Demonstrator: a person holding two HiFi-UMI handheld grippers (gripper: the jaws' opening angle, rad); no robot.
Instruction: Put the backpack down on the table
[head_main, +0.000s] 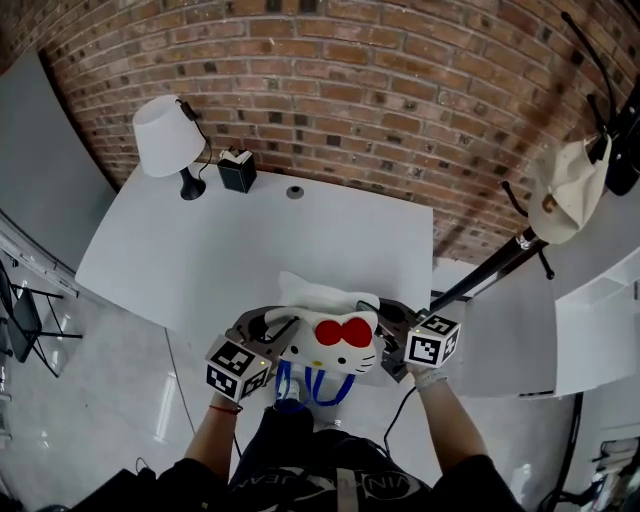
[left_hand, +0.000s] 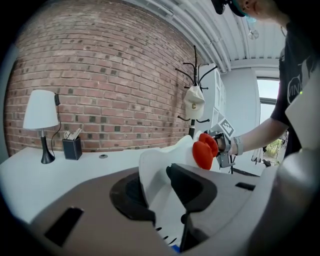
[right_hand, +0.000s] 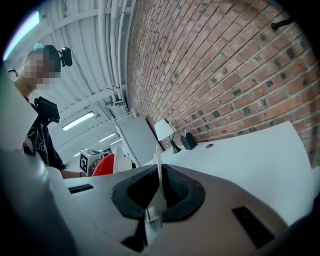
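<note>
Nearest the camera in the head view, the lower part of the backpack (head_main: 328, 340) is hidden behind its own cat-face front, and the blue straps (head_main: 300, 385) hanging below it are partly cut off by the person's body. Whether its base rests on the table (head_main: 250, 250) cannot be determined; it appears to sit at or just over the near edge. The left gripper (left_hand: 157, 192) is clamped on a thick white fold of the backpack, so its jaws stand fairly wide with the fabric pressed between the dark pads. The right gripper (right_hand: 157, 195) pinches a thin white edge of the backpack (a small metal-looking fitting sits at the pinch point). Further back on the table stand a lamp (head_main: 168, 140) and a black pen holder (head_main: 237, 170), against the brick wall (head_main: 380, 90).
</note>
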